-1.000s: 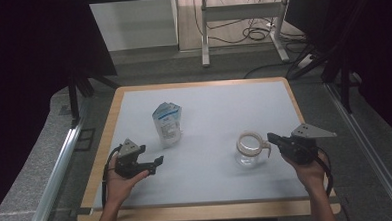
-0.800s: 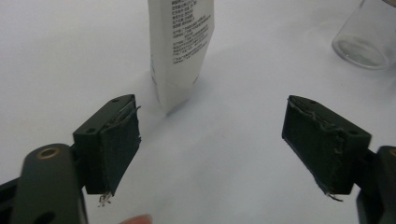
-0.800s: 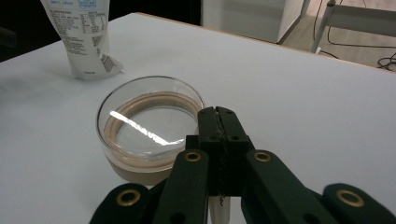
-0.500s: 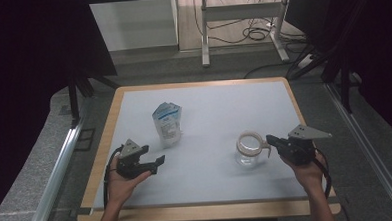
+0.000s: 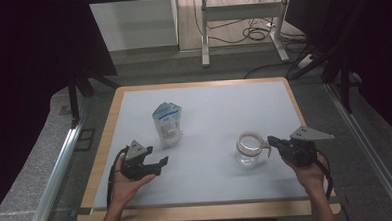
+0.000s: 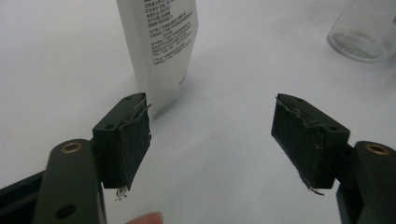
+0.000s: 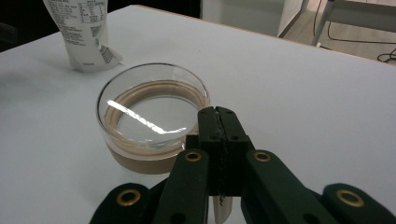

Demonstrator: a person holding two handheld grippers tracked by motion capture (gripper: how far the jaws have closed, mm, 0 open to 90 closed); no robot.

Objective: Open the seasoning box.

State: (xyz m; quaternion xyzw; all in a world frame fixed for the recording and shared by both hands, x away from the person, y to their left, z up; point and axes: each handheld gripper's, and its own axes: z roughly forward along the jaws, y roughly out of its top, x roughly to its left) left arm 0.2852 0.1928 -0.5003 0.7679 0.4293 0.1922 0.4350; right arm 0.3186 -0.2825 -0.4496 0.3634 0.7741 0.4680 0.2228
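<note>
A: Where did the pouch point(image 5: 167, 122) stand on the counter point(image 5: 209, 105)?
B: Left of centre, just beyond the left hand-held gripper point(image 5: 159, 164), whose spread jaws had been narrowing on nothing.
A: And the jar point(image 5: 249, 148)?
B: Touching the right hand-held gripper point(image 5: 271, 139), jaws pressed together.

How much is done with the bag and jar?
Nothing looks done: the pouch stands untouched and the jar looks empty. In hand: the right gripper, shut, sits at the jar's rim; the left gripper, open, faces the pouch, its jaws having just been closing with nothing between. The pouch still needs grabbing.
</note>
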